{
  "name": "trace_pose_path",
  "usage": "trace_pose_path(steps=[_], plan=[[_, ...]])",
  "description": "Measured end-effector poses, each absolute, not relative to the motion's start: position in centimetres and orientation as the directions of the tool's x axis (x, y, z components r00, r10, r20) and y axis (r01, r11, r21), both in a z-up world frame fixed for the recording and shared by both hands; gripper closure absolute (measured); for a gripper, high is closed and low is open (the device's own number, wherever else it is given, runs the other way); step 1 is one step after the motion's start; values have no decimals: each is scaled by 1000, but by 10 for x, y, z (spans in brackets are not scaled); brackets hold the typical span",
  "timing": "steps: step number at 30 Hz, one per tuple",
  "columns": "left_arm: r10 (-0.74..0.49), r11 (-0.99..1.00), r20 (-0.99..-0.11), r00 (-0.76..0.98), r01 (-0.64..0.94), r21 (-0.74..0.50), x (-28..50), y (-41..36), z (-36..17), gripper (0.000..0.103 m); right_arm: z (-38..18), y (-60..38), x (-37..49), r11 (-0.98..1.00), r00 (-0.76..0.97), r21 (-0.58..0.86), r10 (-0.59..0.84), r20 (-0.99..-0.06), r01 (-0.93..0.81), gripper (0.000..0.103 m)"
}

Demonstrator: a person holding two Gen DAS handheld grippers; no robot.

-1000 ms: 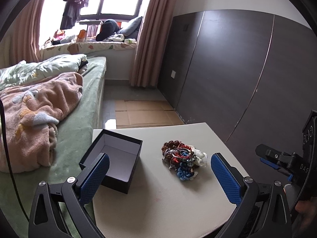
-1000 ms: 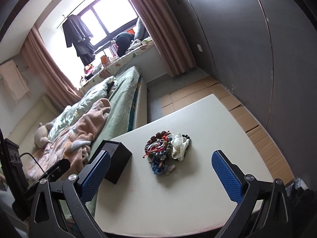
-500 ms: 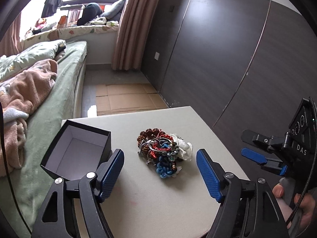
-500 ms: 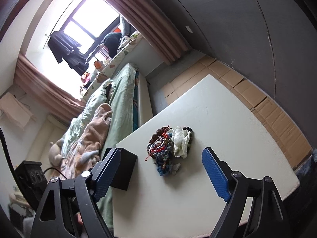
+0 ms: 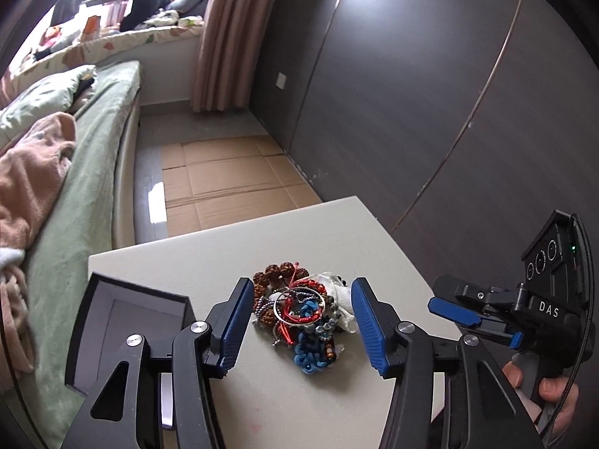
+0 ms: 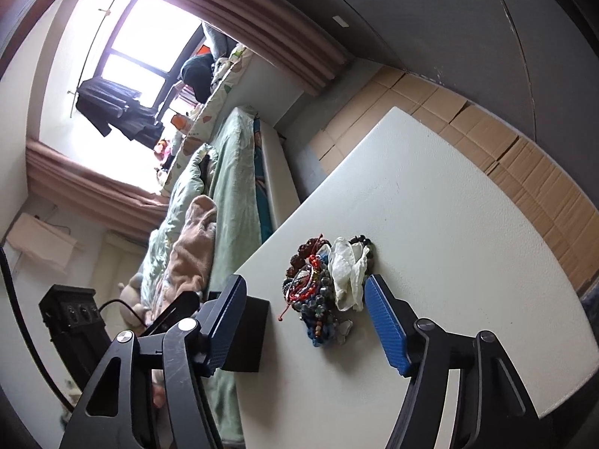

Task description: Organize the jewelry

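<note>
A tangled pile of beaded bracelets and cords (image 5: 299, 314) lies mid-table with a crumpled white pouch (image 5: 342, 299) against its right side. An open black box (image 5: 127, 321) with a pale lining stands to its left. My left gripper (image 5: 299, 288) hovers just short of the pile, its jaws closing, and the pile shows between the blue pads untouched. My right gripper (image 6: 305, 280) frames the same pile (image 6: 314, 292) and pouch (image 6: 348, 273), also closing and holding nothing. The box (image 6: 243, 333) sits behind its left finger.
The white table (image 5: 337, 232) ends near a dark panelled wall (image 5: 430, 93) on the right. A bed (image 5: 75, 205) with green sheet and pink blanket runs along the left. Flattened cardboard (image 5: 224, 183) covers the floor beyond. A hand (image 5: 543, 385) holds the right gripper's handle.
Both grippers have come closer to the jewelry pile and their jaws have narrowed from wide open. The right gripper's view has rolled, tilting the room.
</note>
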State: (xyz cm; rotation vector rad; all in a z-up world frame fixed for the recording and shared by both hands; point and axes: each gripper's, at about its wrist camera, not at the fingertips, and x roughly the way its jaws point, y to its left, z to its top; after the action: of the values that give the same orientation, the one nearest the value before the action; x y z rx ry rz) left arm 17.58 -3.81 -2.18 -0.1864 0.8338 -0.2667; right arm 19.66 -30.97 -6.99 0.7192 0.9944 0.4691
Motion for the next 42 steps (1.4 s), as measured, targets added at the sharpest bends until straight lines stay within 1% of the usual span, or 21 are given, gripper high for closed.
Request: trace_pose_path(steps=[4,5,6,7,8,10,13,21,22,23,24,25,26,27,29,33,39,42], plan=[[-319,948,-735,598,194,-254,189,-55,-34,50,-80,-312,201,696,465,718,632,-619,10,45],[-318,948,-744,587,200,-247,191,-60,-39,53,-84,-312,202,699,458,714,628,-629,22,47],[-314,949,-754,577,205,-239,194,-64,-44,58,-87,-312,203,701,451,712,625,-637,34,47],[-316,948,-759,569,209,-238,196,-67,-48,62,-90,-313,205,701,444,712,625,-642,44,49],[-322,946,-760,564,214,-241,197,-70,-52,65,-93,-313,206,699,437,713,626,-646,54,53],[-323,946,-763,560,225,-235,199,-75,-62,65,-98,-314,208,696,427,715,627,-652,70,54],[-299,951,-790,535,234,-202,203,-82,-78,65,-100,-317,212,692,420,718,631,-653,78,54],[-273,949,-815,511,283,-141,204,-96,-95,65,-113,-316,222,679,381,726,646,-661,108,54],[-263,950,-817,513,287,-126,204,-98,-97,68,-114,-315,224,679,378,726,646,-663,111,54],[-255,950,-820,511,290,-115,204,-99,-98,82,-115,-315,225,680,377,725,646,-664,112,54],[-252,950,-826,505,292,-112,205,-100,-100,90,-115,-314,226,681,376,723,645,-666,112,54],[-257,949,-826,501,293,-117,205,-99,-100,91,-116,-314,227,683,375,722,644,-667,112,54],[-262,948,-823,504,294,-122,204,-100,-100,98,-116,-315,228,685,374,721,643,-668,110,54],[-267,947,-820,506,295,-127,204,-99,-98,100,-117,-314,229,686,373,719,642,-670,109,54],[-277,947,-812,513,289,-140,204,-95,-93,100,-117,-313,229,690,369,716,643,-672,103,54],[-334,937,-783,525,274,-216,205,-84,-81,100,-117,-307,232,697,354,712,647,-675,86,54],[-369,929,-748,551,228,-290,206,-63,-68,101,-121,-299,236,717,338,693,636,-694,72,54],[-349,937,-739,577,207,-280,205,-55,-62,101,-126,-291,243,746,334,662,608,-720,72,54]])
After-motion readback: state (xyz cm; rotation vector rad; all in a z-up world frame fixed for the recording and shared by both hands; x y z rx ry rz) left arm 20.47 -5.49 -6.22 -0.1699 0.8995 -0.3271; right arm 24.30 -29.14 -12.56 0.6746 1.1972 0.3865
